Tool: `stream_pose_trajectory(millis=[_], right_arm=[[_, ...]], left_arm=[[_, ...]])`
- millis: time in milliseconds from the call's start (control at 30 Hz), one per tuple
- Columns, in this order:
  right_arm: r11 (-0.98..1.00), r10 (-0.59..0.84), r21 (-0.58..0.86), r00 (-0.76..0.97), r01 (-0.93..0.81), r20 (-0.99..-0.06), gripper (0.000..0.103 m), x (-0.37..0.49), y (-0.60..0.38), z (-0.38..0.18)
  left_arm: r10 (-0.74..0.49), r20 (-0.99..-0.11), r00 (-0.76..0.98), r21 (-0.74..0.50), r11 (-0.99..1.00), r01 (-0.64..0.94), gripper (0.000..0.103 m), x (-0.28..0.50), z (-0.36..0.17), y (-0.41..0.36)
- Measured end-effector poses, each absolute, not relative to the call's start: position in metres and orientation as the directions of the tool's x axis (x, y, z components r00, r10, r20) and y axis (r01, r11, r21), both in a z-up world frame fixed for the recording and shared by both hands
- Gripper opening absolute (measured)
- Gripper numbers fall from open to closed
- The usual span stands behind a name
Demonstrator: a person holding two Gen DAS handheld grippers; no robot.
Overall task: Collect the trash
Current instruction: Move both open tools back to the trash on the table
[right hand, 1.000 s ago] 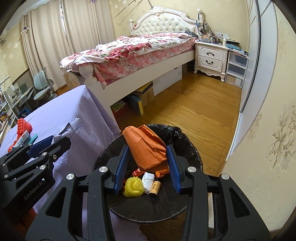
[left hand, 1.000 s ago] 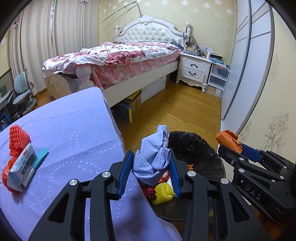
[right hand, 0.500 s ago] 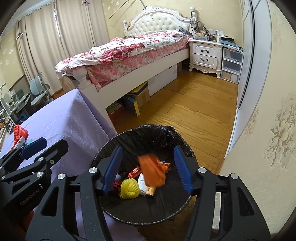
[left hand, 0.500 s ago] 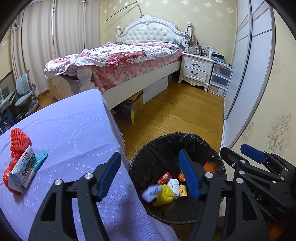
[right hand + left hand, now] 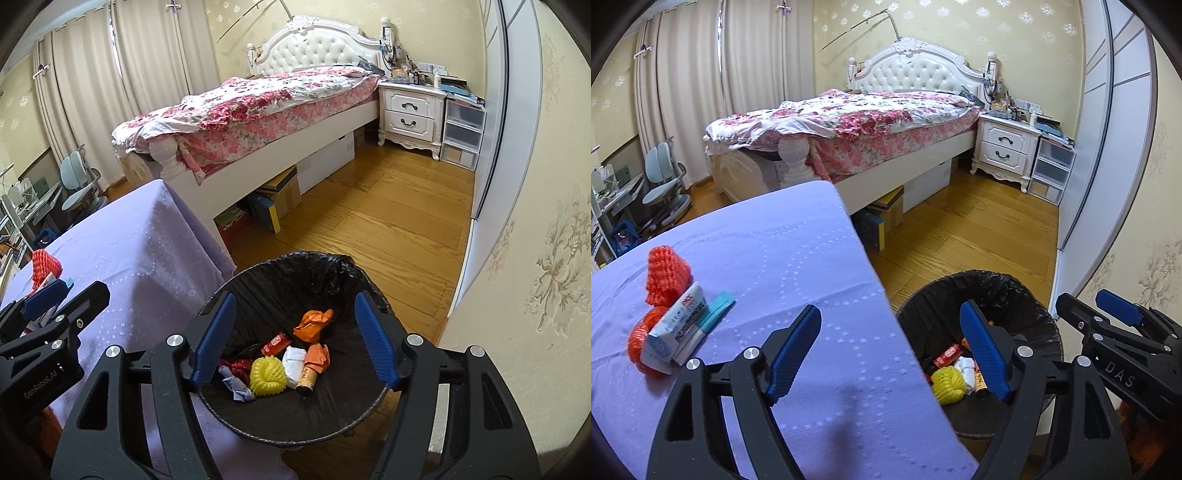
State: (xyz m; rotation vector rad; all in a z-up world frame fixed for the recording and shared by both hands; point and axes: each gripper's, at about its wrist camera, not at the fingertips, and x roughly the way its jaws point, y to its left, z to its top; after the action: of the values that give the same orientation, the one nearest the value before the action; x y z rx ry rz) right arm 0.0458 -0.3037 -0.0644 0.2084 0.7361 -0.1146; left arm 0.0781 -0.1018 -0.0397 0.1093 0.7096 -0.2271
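Note:
My left gripper (image 5: 890,314) hangs over the table's corner and the bin's rim, its jaws opening with nothing between them. My right gripper (image 5: 295,299) is above the black-lined bin (image 5: 295,258), its jaws also opening and empty. In the bin lie a crumpled orange paper (image 5: 314,319), a blue cloth (image 5: 236,386), a yellow foam net (image 5: 267,376), a white tissue (image 5: 294,360) and a red wrapper (image 5: 275,343). On the purple table (image 5: 775,258) sit a red foam net (image 5: 666,273) and a tissue packet (image 5: 677,328) on a teal strip (image 5: 714,308).
The bin stands on the wooden floor (image 5: 369,221) between the table and the wall (image 5: 517,332). A bed (image 5: 258,103) with boxes under it, a white nightstand (image 5: 410,110) and a desk chair (image 5: 661,184) lie further back.
Both grippers opened. The blue cloth dropped from the left one and the orange paper from the right one into the bin. The left gripper shifted toward the table.

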Motion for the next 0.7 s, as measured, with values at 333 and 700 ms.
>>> stream_pose_trajectory(millis=[333, 700], right_arm=[[0.987, 0.033, 0.137, 0.738, 0.081, -0.674, 0.066, 0.051, -0.259, -0.057], [0.988, 0.146, 0.134, 0.713, -0.073, -0.686, 0.066, 0.059, -0.189, -0.055]], left_arm=[[-0.096, -0.652, 0.752, 0.013, 0.990, 0.138, 0.078, 0.077, -0.033, -0.048], [0.029, -0.656, 0.754, 0.015, 1.000, -0.025, 0.078, 0.065, -0.037, 0.029]])
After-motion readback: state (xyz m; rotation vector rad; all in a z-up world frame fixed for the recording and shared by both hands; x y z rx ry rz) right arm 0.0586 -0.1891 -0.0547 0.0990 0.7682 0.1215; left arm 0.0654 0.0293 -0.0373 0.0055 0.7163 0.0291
